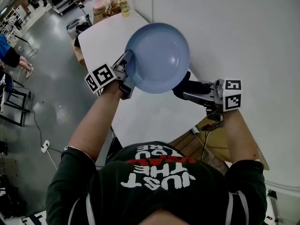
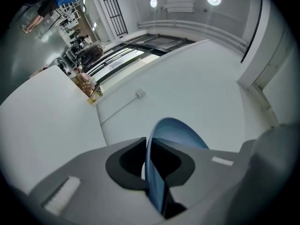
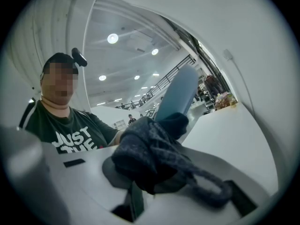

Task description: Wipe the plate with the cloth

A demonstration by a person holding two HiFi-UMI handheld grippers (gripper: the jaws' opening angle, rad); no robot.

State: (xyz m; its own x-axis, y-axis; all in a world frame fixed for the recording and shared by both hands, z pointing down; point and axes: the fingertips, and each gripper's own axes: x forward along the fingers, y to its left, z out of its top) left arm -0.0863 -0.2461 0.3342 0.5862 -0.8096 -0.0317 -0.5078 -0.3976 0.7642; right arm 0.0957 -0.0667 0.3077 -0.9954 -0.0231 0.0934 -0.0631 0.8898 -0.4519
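Note:
A pale blue plate is held up in the air over the white table, its hollow face toward me. My left gripper is shut on the plate's left rim; in the left gripper view the plate stands edge-on between the jaws. My right gripper is shut on a dark cloth, which meets the plate's lower right edge. In the right gripper view the cloth bunches over the jaws, its tip against the plate.
A white wall runs along the right of the table. Bottles and bags stand at the table's far end. A wooden box sits below my right arm. A person stands far off on the grey floor at left.

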